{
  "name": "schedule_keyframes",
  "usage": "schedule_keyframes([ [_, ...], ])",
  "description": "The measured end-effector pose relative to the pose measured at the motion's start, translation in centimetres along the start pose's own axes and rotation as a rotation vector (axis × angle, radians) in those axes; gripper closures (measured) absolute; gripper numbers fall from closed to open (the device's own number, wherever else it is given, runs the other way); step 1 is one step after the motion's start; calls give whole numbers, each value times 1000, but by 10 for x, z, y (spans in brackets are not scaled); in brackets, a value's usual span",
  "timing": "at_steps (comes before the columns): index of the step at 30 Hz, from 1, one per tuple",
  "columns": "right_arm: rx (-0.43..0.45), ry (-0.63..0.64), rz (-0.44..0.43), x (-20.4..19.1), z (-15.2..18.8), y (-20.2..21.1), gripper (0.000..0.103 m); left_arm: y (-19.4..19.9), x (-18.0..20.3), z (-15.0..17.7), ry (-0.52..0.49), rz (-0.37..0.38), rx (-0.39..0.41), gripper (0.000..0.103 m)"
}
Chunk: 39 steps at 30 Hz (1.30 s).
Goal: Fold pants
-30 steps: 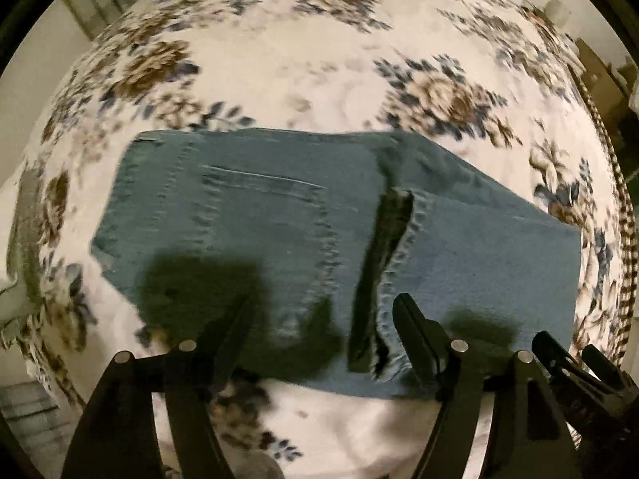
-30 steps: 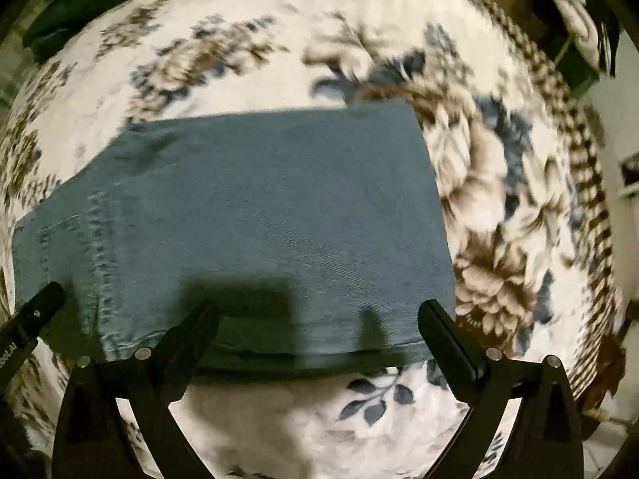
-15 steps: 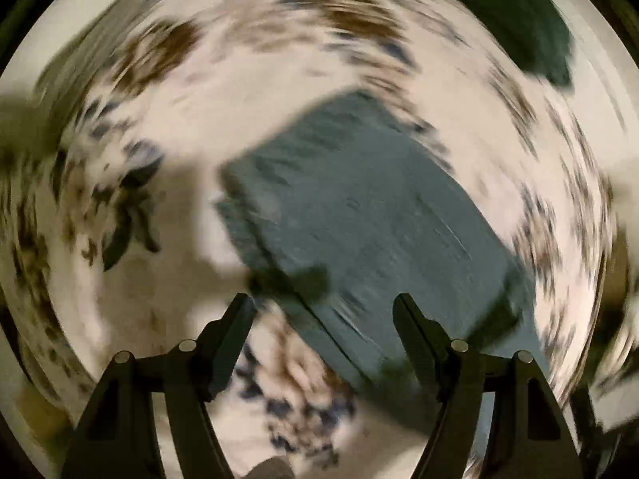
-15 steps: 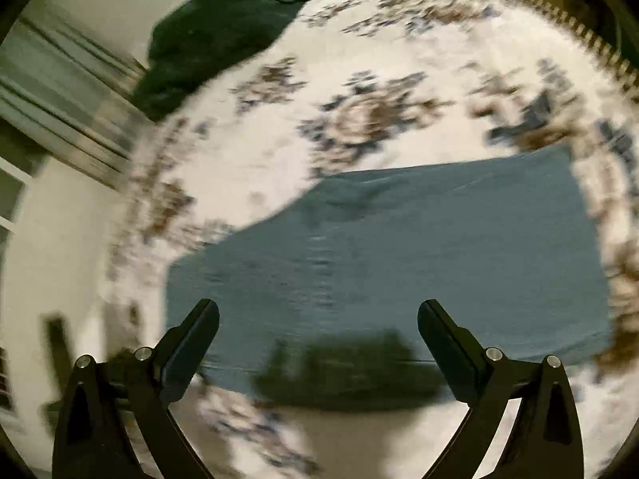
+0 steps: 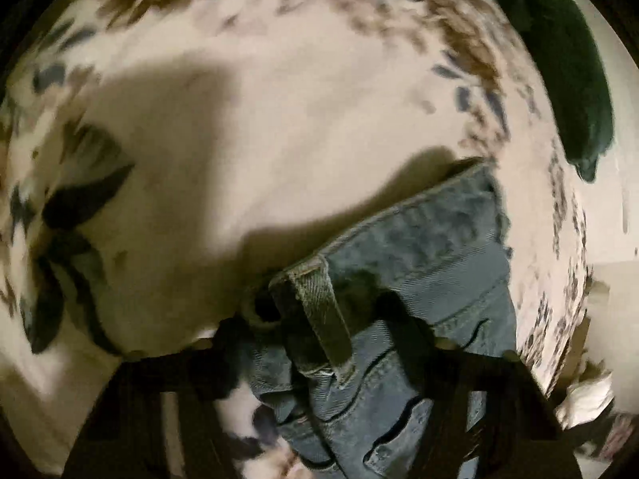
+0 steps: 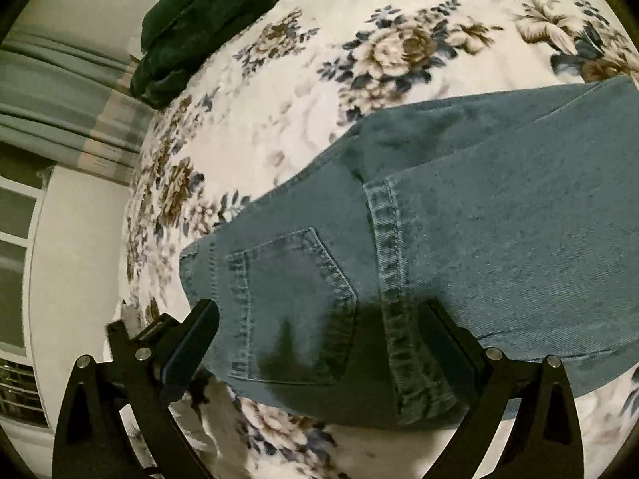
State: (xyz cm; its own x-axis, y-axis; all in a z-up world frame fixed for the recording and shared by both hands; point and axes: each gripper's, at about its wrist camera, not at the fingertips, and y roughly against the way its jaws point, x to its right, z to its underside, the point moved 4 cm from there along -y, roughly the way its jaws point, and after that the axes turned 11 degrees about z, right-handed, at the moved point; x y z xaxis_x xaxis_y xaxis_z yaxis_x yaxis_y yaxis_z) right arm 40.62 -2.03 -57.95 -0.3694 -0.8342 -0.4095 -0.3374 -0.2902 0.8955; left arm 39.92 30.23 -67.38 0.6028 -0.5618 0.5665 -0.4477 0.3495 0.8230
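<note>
Jaws of the left gripper (image 5: pixel 319 331) stand on both sides of the waistband corner of the pants (image 5: pixel 419 279), close around the belt loop (image 5: pixel 315 315), but the picture is dark and blurred there, so I cannot tell if they already pinch the cloth or only frame it. The pants lie on the bed (image 5: pixel 279 119), on its flowered cover, already folded at least once, with the leg part laid over the seat part. To do this step well, I think the left side should take all layers of the waistband together, not only the loop, because a loop alone lets the heavy denim hang and twist. The lift should then be low and slow, so that the fold line stays straight. Farther right, the right gripper (image 6: pixel 319 319) is wide and holds nothing; its jaws hover over the back pocket (image 6: pixel 287 303) and the thick seam (image 6: pixel 395 319) near the front edge of the pants. It could take that edge so that both sides rise together. Only the left view shows the belt loop and the waistband layers from near. Only the right view shows the whole shape of the folded pants, the pocket, and most of the dark green cloth (image 6: pixel 207 20) at the far edge of the bed.
</note>
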Motion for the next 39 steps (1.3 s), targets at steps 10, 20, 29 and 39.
schedule_keyframes([
  [10,30,35,40,16,-1,24,1,53,64,21,-286,51,145,80],
  [20,112,-104,90,110,1,94,2,82,209,145,-685,183,145,81],
  [29,129,-227,179,235,-3,138,1,6,283,274,-939,176,-23,81],
  [39,79,-248,190,278,-26,136,1,-31,295,320,-980,46,-218,44],
])
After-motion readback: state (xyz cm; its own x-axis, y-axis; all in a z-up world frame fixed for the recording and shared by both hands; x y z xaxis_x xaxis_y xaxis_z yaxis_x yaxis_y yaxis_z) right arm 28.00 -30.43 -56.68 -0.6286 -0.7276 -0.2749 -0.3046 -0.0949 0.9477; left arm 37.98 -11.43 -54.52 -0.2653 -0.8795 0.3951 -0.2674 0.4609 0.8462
